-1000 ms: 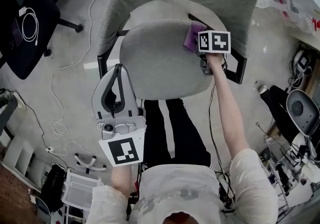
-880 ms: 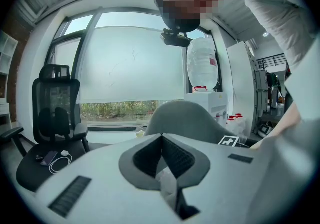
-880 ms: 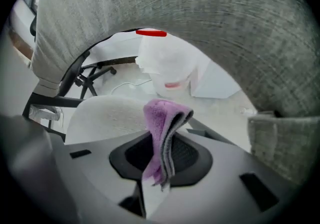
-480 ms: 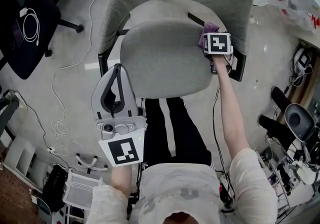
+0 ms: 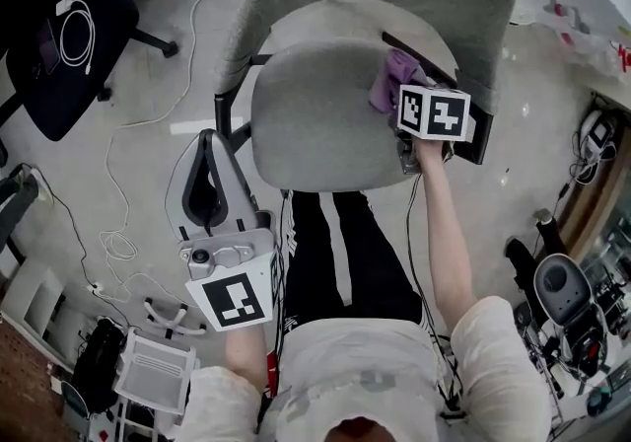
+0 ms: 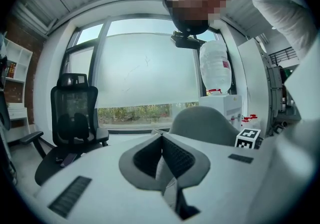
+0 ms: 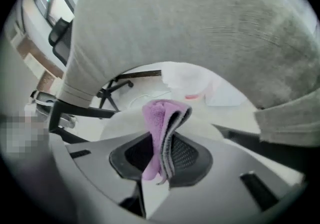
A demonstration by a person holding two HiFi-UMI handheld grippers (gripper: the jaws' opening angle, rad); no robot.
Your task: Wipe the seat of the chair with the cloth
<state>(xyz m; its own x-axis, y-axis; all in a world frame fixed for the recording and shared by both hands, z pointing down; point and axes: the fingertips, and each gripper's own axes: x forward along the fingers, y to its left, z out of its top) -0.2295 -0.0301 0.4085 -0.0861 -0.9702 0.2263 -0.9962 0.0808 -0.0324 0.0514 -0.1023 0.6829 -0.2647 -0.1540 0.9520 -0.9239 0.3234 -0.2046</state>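
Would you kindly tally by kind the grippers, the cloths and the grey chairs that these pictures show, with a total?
Grippers: 2 (left gripper, right gripper)
Cloths: 1 (purple cloth, held in the right gripper's fingers)
Grey chairs: 1 (grey chair)
Total: 4

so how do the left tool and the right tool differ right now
The left tool is shut on nothing, while the right tool is shut on the purple cloth. The left tool is held off the front-left of the seat, over the floor. The right tool is at the seat's right side, close to the backrest. Both are the same grey design, and both have their jaws closed.
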